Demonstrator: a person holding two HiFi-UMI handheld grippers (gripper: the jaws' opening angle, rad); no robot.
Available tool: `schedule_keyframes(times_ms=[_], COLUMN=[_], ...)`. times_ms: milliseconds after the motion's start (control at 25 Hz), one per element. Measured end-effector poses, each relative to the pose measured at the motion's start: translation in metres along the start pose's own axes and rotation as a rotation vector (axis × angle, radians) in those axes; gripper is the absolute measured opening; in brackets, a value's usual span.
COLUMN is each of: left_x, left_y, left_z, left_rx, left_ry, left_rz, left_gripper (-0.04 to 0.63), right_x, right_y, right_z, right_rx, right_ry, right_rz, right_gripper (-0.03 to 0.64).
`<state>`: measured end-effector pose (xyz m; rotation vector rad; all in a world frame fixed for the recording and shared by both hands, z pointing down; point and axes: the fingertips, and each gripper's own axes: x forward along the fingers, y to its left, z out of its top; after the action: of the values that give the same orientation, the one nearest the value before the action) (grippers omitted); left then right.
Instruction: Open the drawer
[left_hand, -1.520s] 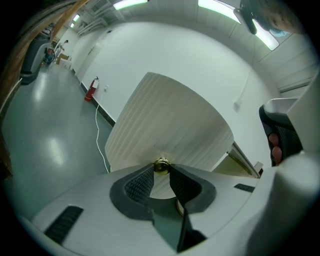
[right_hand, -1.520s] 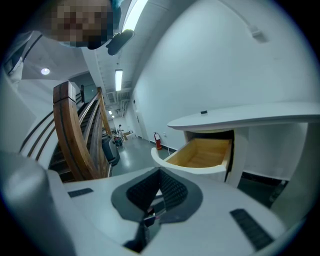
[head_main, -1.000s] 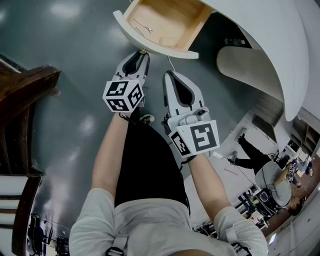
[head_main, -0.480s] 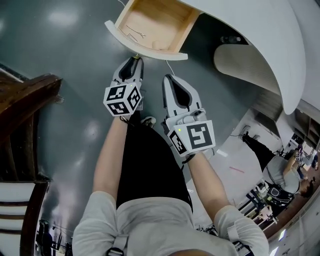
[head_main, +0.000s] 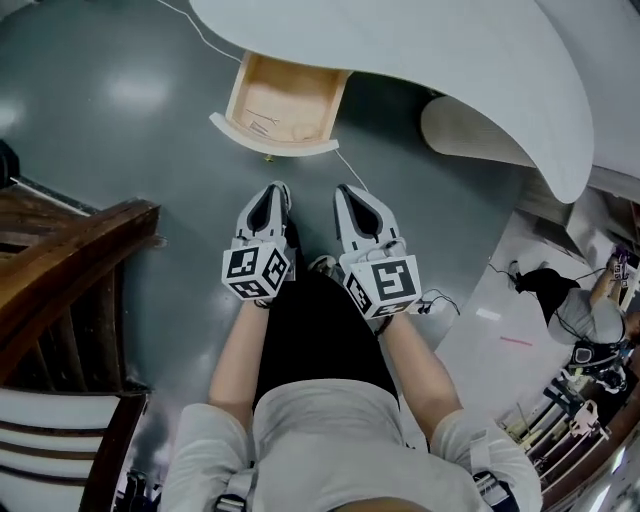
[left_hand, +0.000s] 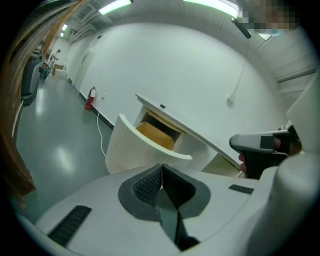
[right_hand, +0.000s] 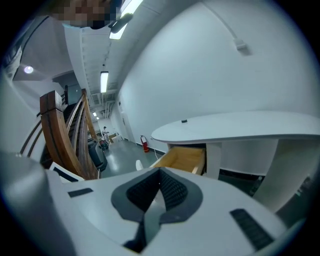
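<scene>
Drawer (head_main: 300, 150) sits open at 12 o'clock. Left tongs (head_main: 278, 190) just closed empty, right tongs (head_main: 346, 192) shut empty, so they'd best stay clear.

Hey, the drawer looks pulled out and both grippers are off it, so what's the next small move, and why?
Probably just keep both grippers clear and stop there. The drawer stands well out from under the white desk, its wooden inside showing. The left gripper, whose jaws have just been closing on nothing, and the right gripper are both shut and apart from the drawer front.
</scene>
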<state>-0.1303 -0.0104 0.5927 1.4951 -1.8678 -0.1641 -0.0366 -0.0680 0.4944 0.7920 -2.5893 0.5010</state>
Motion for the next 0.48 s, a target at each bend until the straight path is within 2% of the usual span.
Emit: schedule_keyframes(times_ms=[80,280,480], left_x=[-0.013,-0.047,-0.07], left_y=[-0.02,-0.072,-0.135], left_z=[0.016,0.08,0.122], left_rx=[0.009,-0.044,0.03], left_ry=[0.0,-0.073,-0.097], left_rz=[-0.019,-0.06,-0.122], left_gripper=[0.008,0.006,0.006], right_x=[-0.01,-0.04,-0.084], right_y=[0.0,0.003,-0.003], right_z=[0.014,0.067,0.117], right_rx=[0.015,0.111,0.1], right_ry=[-0.008,-0.077,-0.146], right_rz=[-0.008,-0.024,-0.059], right_gripper=[0.012,0.012,0.012])
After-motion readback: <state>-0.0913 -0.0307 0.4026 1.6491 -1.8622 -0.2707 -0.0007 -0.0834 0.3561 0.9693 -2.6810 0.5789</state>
